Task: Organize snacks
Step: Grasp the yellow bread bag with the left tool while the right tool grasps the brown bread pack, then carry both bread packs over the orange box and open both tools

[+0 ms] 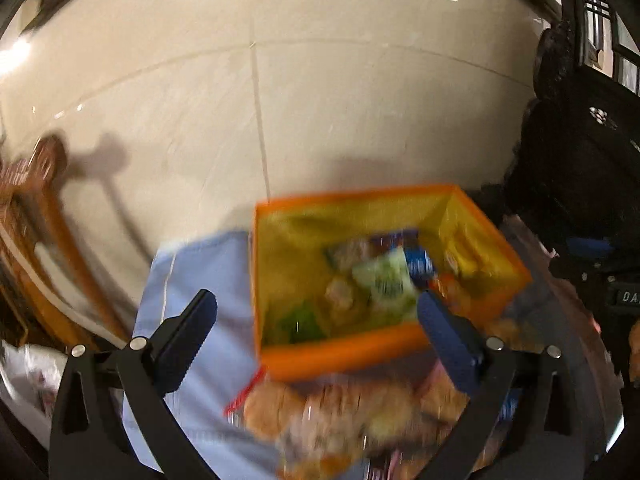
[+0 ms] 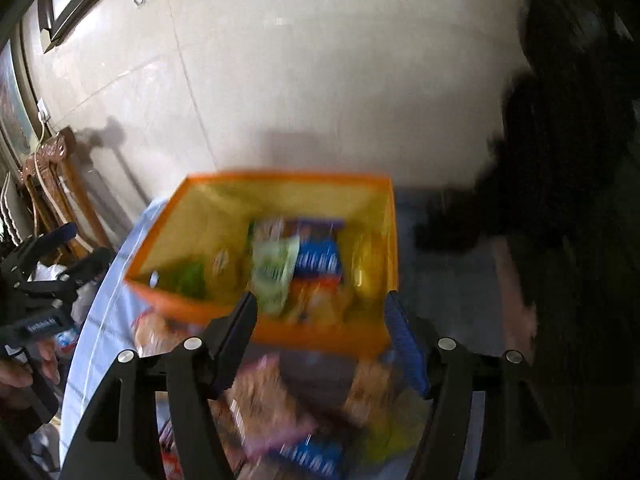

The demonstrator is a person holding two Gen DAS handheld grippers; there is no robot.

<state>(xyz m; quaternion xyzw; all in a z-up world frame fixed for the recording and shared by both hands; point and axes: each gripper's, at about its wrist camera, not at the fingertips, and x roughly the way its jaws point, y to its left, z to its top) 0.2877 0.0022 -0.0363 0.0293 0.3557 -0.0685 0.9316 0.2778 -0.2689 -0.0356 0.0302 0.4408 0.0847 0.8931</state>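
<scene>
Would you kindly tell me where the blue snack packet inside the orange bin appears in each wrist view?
Left wrist: blue snack packet sits right of centre, beside the pale green packet.
Right wrist: it lies just right of centre.
Shared landmark: the orange bin.

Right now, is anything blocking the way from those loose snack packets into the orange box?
Nothing visible does. The orange box stands open-topped just behind the loose packets, with no lid. It already holds several packets, but space remains. Both pairs of jaws stand open and empty above the pile.
</scene>
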